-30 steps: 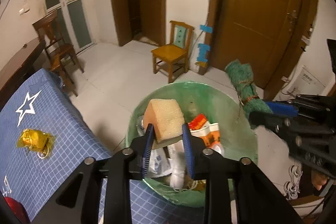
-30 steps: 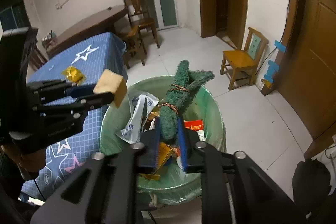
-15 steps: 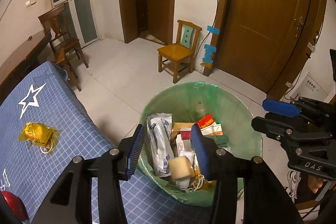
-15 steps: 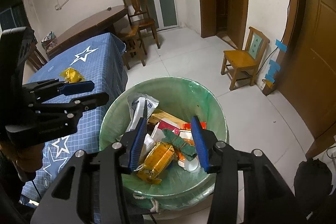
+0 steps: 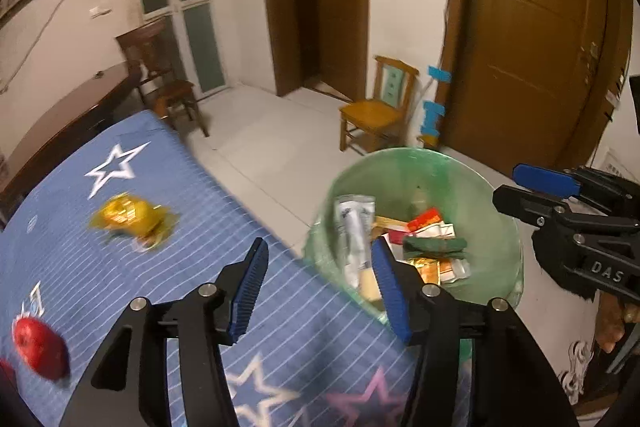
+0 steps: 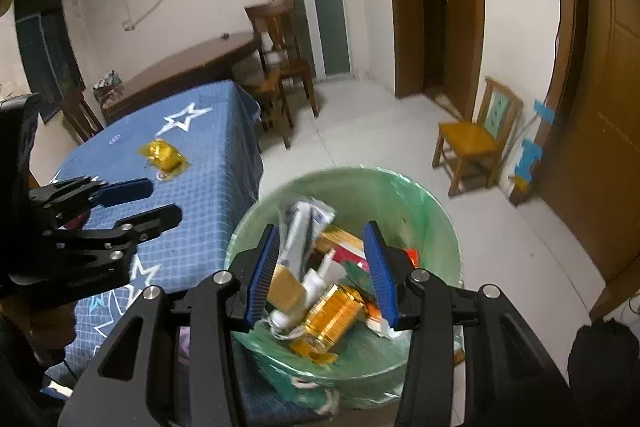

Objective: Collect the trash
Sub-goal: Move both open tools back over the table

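- The left gripper (image 5: 320,287), its jaws just widened and now empty, has swung from above the bin (image 5: 496,227) toward the table (image 5: 120,267).
- Its sponge (image 5: 370,287) now lies in the bin.
- The right gripper (image 6: 322,271) hangs open and empty over the bin; its green bundle (image 5: 434,245) lies inside.
- A gold wrapper (image 5: 130,217) sits on the table beside the bin.

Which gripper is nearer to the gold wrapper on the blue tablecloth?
Left. The left gripper is open over the table edge near the gold wrapper; the right gripper is open above the trash bin.
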Tool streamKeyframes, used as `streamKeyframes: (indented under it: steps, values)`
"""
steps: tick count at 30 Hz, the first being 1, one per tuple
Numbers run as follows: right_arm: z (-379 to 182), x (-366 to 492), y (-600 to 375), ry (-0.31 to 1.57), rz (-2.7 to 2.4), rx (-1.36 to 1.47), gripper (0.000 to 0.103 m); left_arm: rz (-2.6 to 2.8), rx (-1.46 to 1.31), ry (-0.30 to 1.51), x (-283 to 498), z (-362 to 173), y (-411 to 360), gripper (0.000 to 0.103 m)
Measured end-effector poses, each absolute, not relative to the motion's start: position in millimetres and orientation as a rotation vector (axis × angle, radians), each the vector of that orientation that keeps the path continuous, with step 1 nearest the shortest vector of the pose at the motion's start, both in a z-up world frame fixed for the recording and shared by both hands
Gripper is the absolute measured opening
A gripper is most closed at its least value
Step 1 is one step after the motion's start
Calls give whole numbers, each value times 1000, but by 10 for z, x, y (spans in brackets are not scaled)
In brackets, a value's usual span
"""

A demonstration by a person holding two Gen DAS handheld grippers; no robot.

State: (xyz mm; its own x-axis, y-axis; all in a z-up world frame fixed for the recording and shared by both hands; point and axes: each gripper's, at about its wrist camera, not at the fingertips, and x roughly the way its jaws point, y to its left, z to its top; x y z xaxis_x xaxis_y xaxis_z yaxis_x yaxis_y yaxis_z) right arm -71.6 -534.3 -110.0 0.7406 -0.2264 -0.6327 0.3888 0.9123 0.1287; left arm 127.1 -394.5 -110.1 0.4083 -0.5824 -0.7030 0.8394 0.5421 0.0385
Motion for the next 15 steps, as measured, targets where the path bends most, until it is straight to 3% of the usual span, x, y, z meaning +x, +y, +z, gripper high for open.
streamKeyframes:
  steps: [3, 5, 9, 15]
  values:
    - [-1055, -699, -5152, 603, -319, 248, 43, -898, 360, 697, 1328, -992, -3560, 59]
    - [-1043, -683, -5057, 580, -297, 256, 50, -882, 323, 691, 1359, -909, -3278, 59]
    - [-1095, -557, -4751, 570, -202, 295, 53, -861, 259, 688, 1491, -765, -2614, 72]
    - [-1246, -262, -4246, 620, -20, 380, 59, -843, 226, 709, 1816, -819, -1550, 77]
